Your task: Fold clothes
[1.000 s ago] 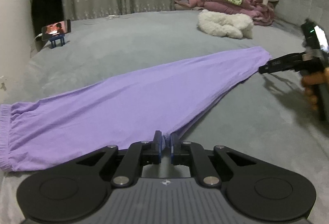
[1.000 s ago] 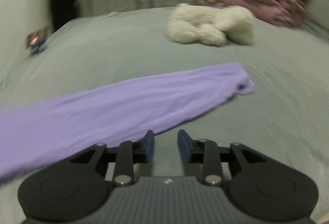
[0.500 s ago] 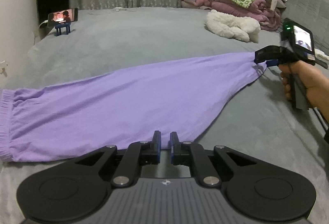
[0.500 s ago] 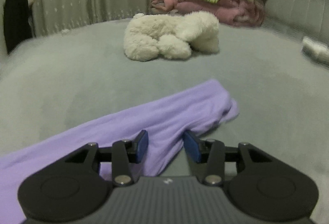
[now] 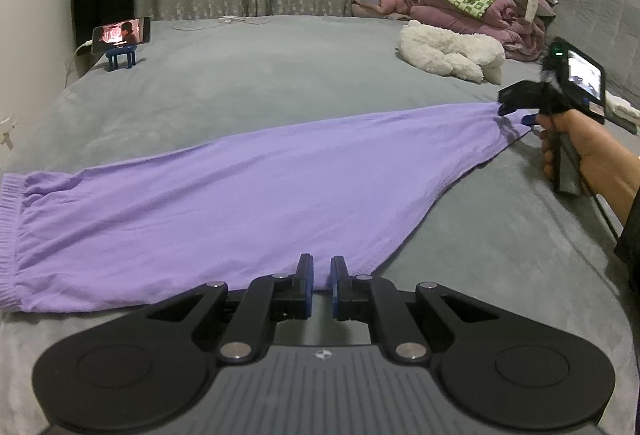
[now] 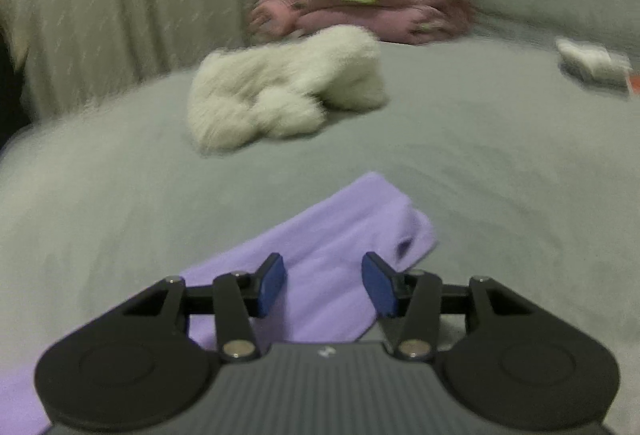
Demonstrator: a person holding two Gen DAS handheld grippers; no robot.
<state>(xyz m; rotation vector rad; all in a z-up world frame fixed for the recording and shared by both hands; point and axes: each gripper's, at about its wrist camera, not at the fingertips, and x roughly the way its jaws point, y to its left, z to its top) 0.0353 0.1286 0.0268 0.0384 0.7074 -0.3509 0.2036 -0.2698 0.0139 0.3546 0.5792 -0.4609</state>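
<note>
Purple trousers [image 5: 240,191] flat on bed [image 5: 280,83]. Right tongs [image 6: 324,285] apart, straddling cuff; left tongs [image 5: 319,285] nearly together at crotch seam, grip uncertain. Risk: pinching one layer only, skewing fold.

Grey bed [image 5: 248,91] — purple trousers [image 5: 224,195] spread flat across middle. White plush heap [image 5: 448,51] at 2 o'clock; pile of pink blankets and clothes [image 5: 472,7] behind it. Phone on blue stand [image 5: 120,39] at 10 o'clock — white cable [image 5: 208,22] at far edge.
</note>
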